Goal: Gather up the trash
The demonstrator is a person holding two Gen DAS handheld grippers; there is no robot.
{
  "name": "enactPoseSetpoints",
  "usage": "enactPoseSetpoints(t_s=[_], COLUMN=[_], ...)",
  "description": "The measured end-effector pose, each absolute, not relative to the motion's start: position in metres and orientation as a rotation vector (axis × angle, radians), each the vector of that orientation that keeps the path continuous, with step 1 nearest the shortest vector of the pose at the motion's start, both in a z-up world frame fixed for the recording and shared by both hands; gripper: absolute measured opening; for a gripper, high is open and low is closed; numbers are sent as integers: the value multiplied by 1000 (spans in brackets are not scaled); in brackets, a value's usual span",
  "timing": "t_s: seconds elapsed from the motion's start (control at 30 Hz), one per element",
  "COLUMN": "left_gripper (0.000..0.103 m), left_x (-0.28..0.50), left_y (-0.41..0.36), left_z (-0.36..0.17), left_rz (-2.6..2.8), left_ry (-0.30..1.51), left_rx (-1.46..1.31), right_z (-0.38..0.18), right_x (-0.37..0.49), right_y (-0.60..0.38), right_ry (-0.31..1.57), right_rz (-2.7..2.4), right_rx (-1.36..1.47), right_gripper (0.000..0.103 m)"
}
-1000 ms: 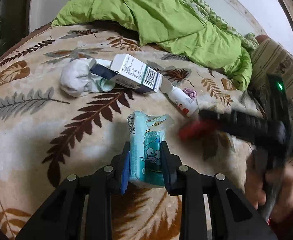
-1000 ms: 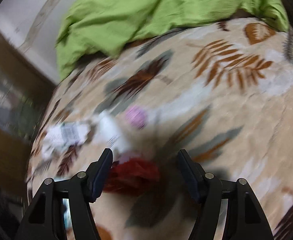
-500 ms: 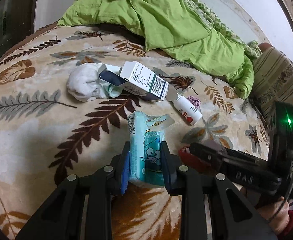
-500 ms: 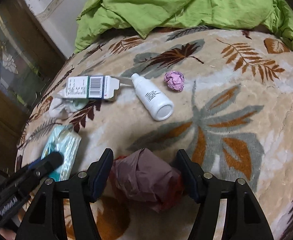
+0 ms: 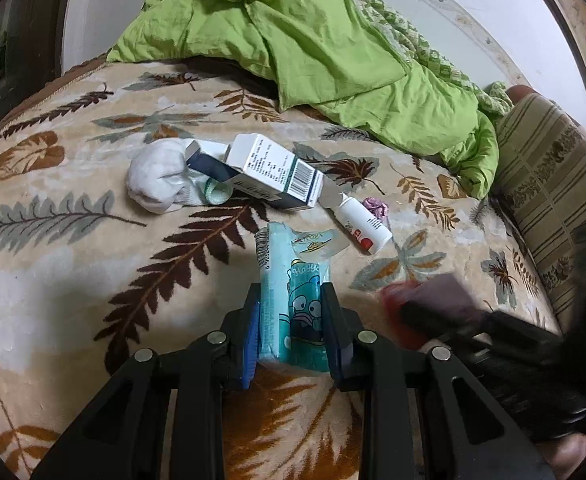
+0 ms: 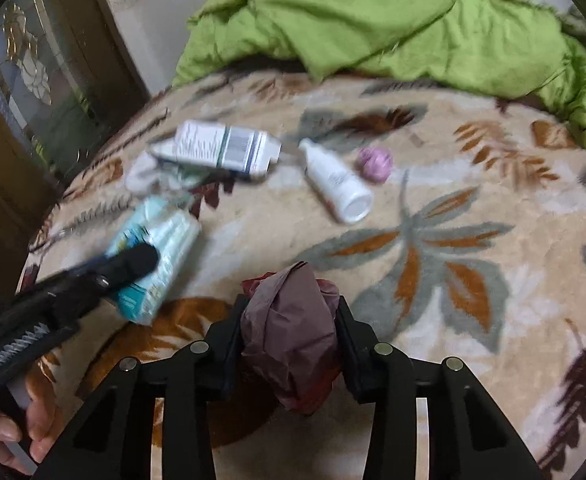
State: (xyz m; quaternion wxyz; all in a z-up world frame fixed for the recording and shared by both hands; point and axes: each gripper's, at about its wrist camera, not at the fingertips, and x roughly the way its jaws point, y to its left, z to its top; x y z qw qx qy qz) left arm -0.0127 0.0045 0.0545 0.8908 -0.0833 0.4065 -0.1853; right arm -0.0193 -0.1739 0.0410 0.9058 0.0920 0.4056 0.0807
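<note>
My left gripper [image 5: 291, 316] is shut on a teal tissue packet [image 5: 293, 280] with a cartoon face, held just above the bed; it also shows in the right wrist view [image 6: 153, 256]. My right gripper [image 6: 289, 328] is shut on a crumpled maroon-red wrapper [image 6: 289, 332], seen blurred in the left wrist view [image 5: 421, 292]. On the leaf-patterned blanket [image 5: 73, 240] lie a white and blue carton [image 5: 269, 172], a white bottle [image 5: 363, 224], a small pink paper ball [image 5: 376, 206] and a white rolled sock [image 5: 157, 180].
A green duvet [image 5: 313, 48] is heaped at the back of the bed. A striped cushion [image 5: 549, 184] lies at the right. A dark wooden cabinet with glass [image 6: 33, 80] stands left of the bed.
My right gripper has closed on the maroon wrapper and lifted it. My left gripper keeps holding the tissue packet and has pulled back slightly.
</note>
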Motion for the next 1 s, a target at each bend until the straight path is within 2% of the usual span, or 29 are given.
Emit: enactPoseSetpoints(t_s=[0.23,1.0], left_gripper=[27,27], left_x=[-19,-20], left_y=[-6,-17], left_z=[57,58], left_rz=[-354,-305], left_ry=[812,767], left_rx=[-98,-16], right_z=[79,74], right_x=[-60,-45], right_y=[-184,-206], right_ry=[666,657], right_rz=[21,-19], right_rx=[272,276], right_gripper=[43,43])
